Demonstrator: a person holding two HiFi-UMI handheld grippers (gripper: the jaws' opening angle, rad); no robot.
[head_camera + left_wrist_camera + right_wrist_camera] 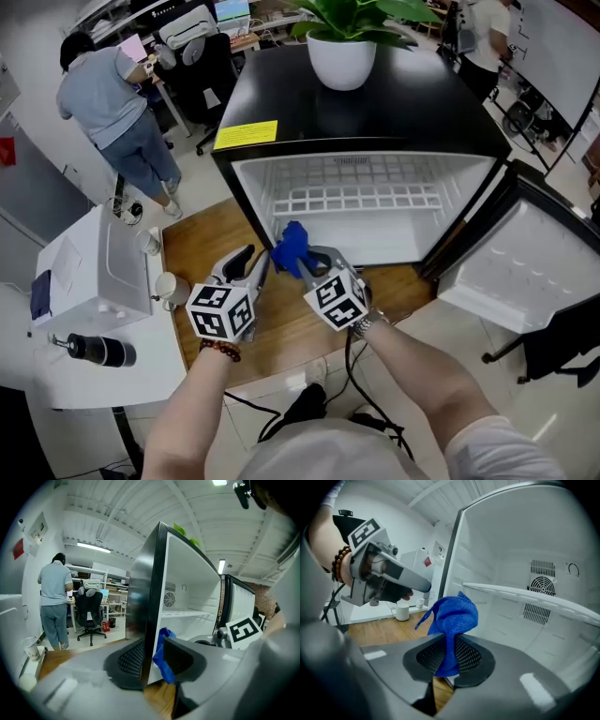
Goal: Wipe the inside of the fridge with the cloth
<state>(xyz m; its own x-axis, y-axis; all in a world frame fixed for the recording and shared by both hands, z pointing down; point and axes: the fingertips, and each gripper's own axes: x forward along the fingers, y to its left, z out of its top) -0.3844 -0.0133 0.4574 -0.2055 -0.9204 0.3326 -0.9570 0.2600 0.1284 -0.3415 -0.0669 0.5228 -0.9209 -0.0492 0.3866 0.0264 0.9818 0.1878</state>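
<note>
Wooden boarding (202, 246) is carrying the black fridge (375, 112), whose door (534, 272) is hanging wide open on the right. Only the head view is showing the potted plant (342, 56) on top and a person (108, 98) standing at a desk behind; only the gripper views are revealing the round fan grille (542, 586) on the back wall. The right gripper (447, 656) is clamping the blue cloth (453, 616) at the cabinet's mouth, below the wire shelf (361, 199). The left gripper (152, 660) is hanging released beside it, jaws apart, facing the fridge's left front edge. A mug (167, 286) is sitting nearby on the white table (89, 386).
</note>
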